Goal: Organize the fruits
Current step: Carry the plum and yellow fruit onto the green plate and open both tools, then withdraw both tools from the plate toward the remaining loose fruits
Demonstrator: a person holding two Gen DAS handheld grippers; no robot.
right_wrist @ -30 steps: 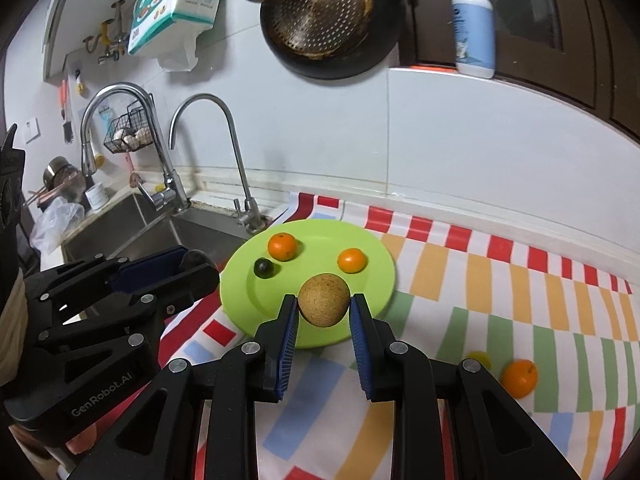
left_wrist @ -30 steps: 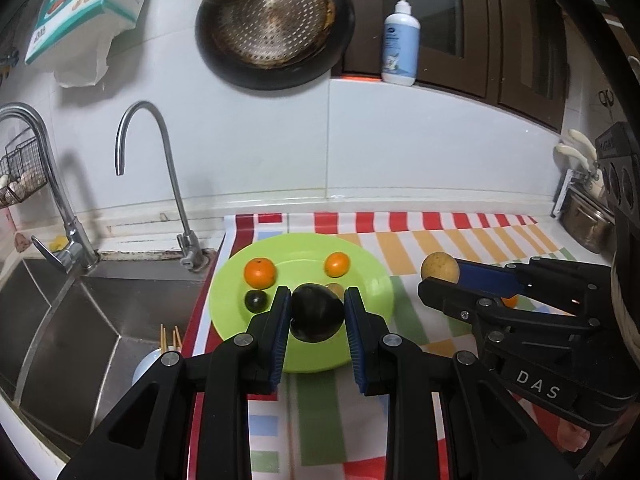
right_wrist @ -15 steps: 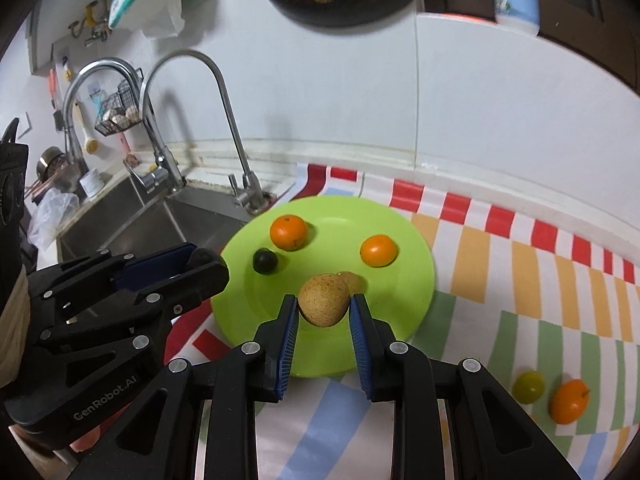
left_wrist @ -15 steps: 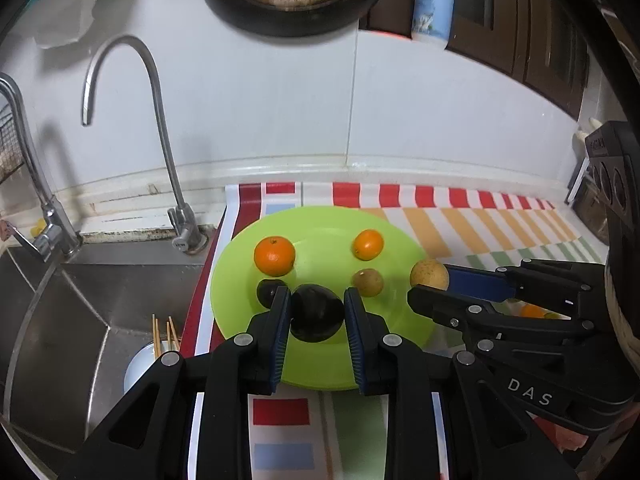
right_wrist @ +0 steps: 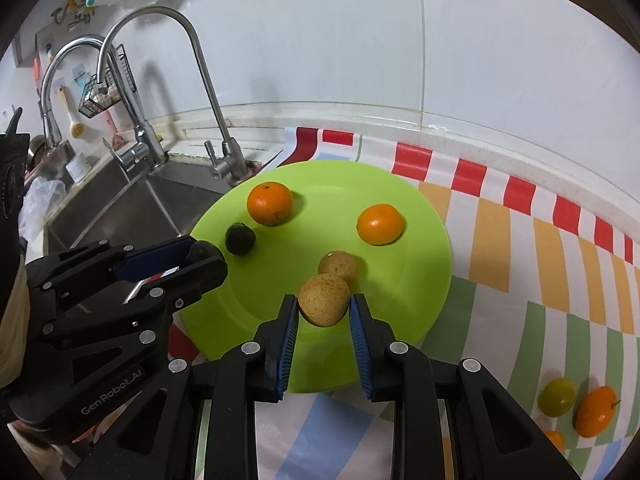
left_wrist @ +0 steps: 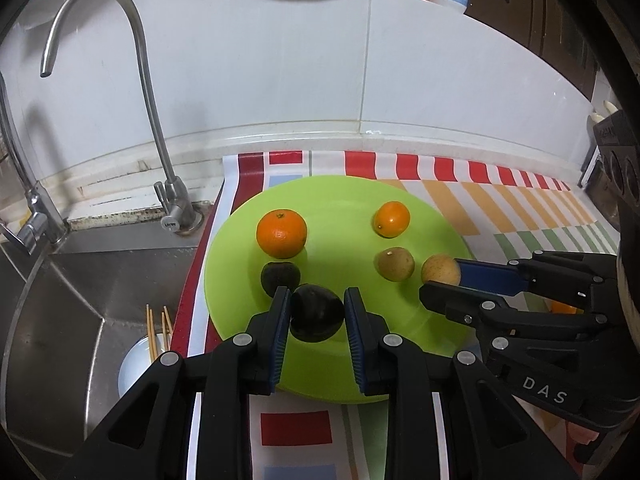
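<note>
A green plate lies on the striped mat and holds two oranges, a small dark fruit and a small brown fruit. My left gripper is shut on a dark round fruit low over the plate's near left part. My right gripper is shut on a tan round fruit over the plate's near right part, beside the small brown fruit.
A steel sink with two taps lies left of the plate; a white bowl with chopsticks sits in it. A yellow-green fruit and an orange fruit lie on the mat to the right.
Both grippers have moved forward and down over the plate, each still holding its fruit. The plate and its fruits look larger and nearer.
</note>
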